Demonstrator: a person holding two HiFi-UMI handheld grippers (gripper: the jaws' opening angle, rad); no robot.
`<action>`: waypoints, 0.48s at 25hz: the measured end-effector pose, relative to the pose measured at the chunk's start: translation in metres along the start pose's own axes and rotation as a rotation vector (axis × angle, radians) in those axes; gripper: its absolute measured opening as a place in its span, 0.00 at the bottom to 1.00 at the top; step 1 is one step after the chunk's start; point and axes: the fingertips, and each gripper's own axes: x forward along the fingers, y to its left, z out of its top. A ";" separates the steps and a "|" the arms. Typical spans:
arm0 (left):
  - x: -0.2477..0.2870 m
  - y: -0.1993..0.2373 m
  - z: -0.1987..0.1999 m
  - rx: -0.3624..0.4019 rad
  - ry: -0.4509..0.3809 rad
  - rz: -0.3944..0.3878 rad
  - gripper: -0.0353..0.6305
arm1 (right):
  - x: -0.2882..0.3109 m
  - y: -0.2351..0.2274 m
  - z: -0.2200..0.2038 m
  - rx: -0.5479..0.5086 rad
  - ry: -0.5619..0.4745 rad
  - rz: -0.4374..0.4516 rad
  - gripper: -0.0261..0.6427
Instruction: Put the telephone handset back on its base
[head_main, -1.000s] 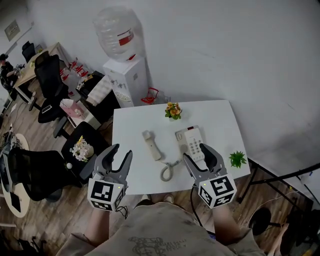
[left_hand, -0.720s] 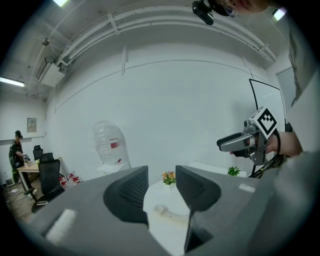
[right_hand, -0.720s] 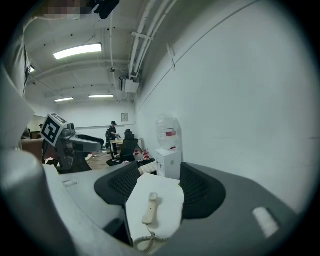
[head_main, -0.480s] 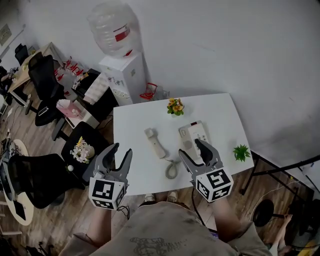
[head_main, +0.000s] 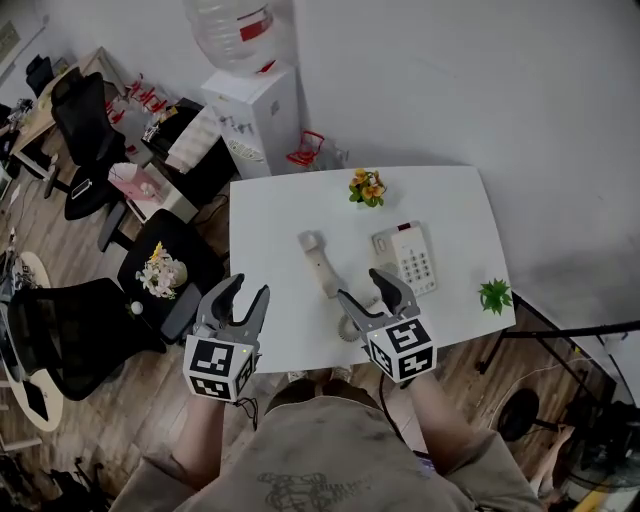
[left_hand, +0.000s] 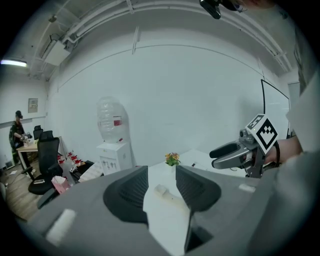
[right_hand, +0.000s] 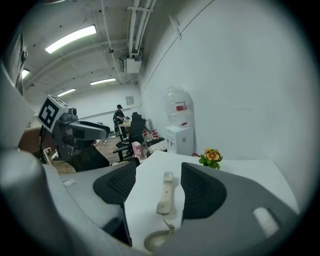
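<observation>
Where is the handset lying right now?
In the head view the handset lies on the white table, left of the phone base and beyond the right gripper.

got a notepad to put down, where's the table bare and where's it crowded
Widest bare patch: the white table's left strip, between its left edge and the handset. A second lies at the back right, between the flower pot and the right edge, behind the telephone base. Crowded: the front middle, with handset, coiled cord and base close together.
</observation>
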 end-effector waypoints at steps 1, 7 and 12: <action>0.003 0.002 -0.007 0.000 0.015 0.001 0.31 | 0.008 0.000 -0.008 0.005 0.020 0.001 0.49; 0.013 0.013 -0.044 -0.020 0.095 -0.005 0.31 | 0.050 -0.003 -0.062 0.049 0.143 -0.011 0.50; 0.019 0.020 -0.068 -0.038 0.147 -0.012 0.31 | 0.080 -0.005 -0.104 0.079 0.233 -0.021 0.51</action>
